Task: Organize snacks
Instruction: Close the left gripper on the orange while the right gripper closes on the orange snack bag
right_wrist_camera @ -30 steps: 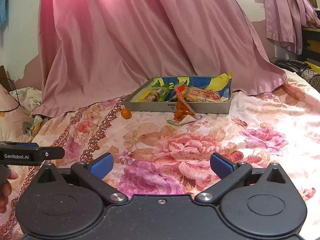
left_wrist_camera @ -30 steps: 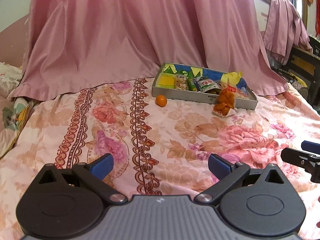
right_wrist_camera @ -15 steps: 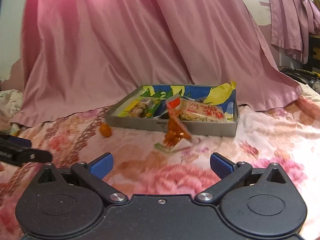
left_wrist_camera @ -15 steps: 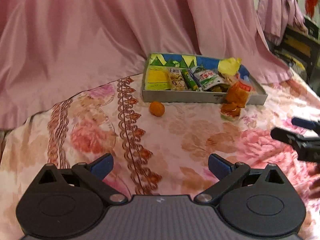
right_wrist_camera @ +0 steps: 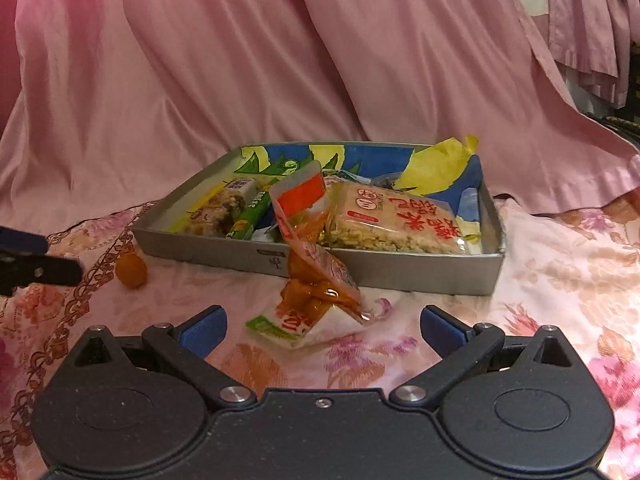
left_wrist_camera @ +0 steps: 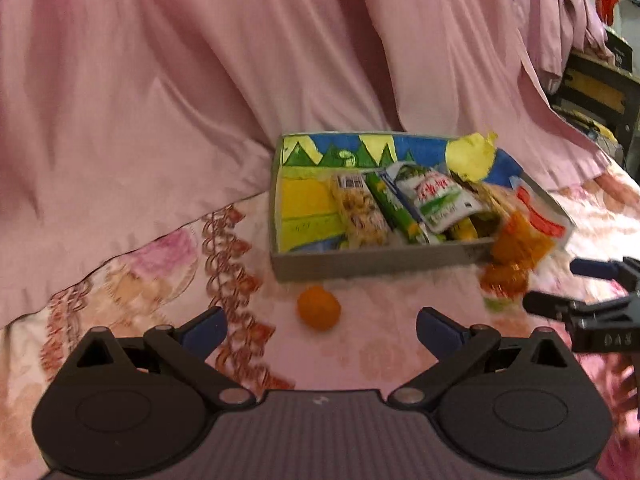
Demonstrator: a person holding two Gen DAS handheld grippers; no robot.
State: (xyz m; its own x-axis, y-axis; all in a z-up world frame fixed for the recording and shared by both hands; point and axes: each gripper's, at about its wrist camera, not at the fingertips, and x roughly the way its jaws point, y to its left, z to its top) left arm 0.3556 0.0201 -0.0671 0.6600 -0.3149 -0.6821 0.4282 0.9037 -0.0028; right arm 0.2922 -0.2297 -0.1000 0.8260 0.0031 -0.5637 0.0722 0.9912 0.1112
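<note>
My floral bedspread [right_wrist_camera: 560, 280] carries a grey tray [right_wrist_camera: 400, 270] mid-frame, a tangerine [right_wrist_camera: 131, 271] left, an orange packet [right_wrist_camera: 316, 304] in front.

Left view's pretty smeared, so the orange snack bag [left_wrist_camera: 516, 256] is just a blur; the right gripper [left_wrist_camera: 560, 292] gets cut off at the right edge.

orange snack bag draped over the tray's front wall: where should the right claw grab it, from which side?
Judging by its pose, take the lower half of the orange snack bag, which lies on the bedspread outside the tray. Come in low from the front with the open right claw. The upper end leans on the wall, so it should lift clear.
</note>
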